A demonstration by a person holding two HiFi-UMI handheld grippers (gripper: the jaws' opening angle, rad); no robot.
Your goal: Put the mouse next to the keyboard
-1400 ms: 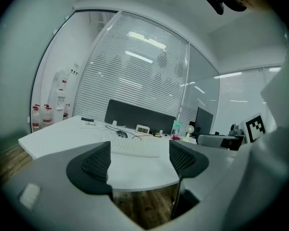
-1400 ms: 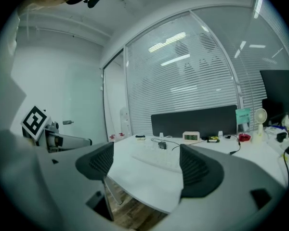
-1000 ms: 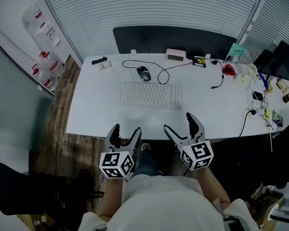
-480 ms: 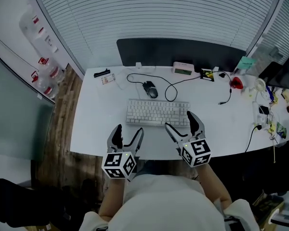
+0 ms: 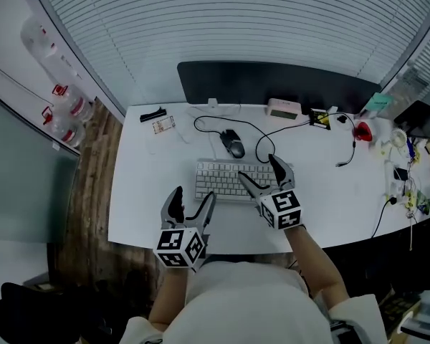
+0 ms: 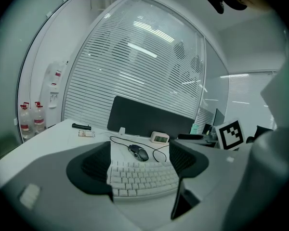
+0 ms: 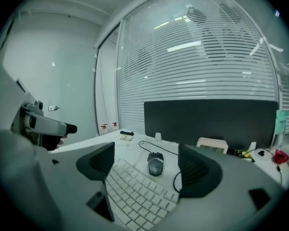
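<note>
Toward the far edge of the white desk (image 5: 140,192), one dark mouse (image 5: 233,144) sits just behind the middle of the single white keyboard (image 5: 222,180), close to it but apart. Its cable (image 5: 261,140) curls off to the right and back toward the far edge. The keyboard lies about midway across the desk, parallel to the near edge. Two grippers are in view. The left gripper (image 5: 191,196) hangs over the near edge with its jaws spread and nothing between them; past them its own view shows only the keyboard and mouse. The right gripper (image 5: 259,169) is above the keyboard's right end, its jaws also spread wide and empty, with the mouse (image 7: 155,165) framed in the gap, well ahead of the pads. Half a second ago the right gripper was nearer the person, over the desk's near half; it has now come forward over the keys, while the left one has stayed by the near edge and the mouse has kept its place behind the keyboard. Along the far edge stand one small pale clock (image 5: 282,107) and a black partition (image 5: 272,81), and near the far left corner lie a black object (image 5: 152,113) and a card (image 5: 162,125). Off the desk's left side stand clear bottles (image 5: 66,106) with red labels; what they hold cannot be made out.
</note>
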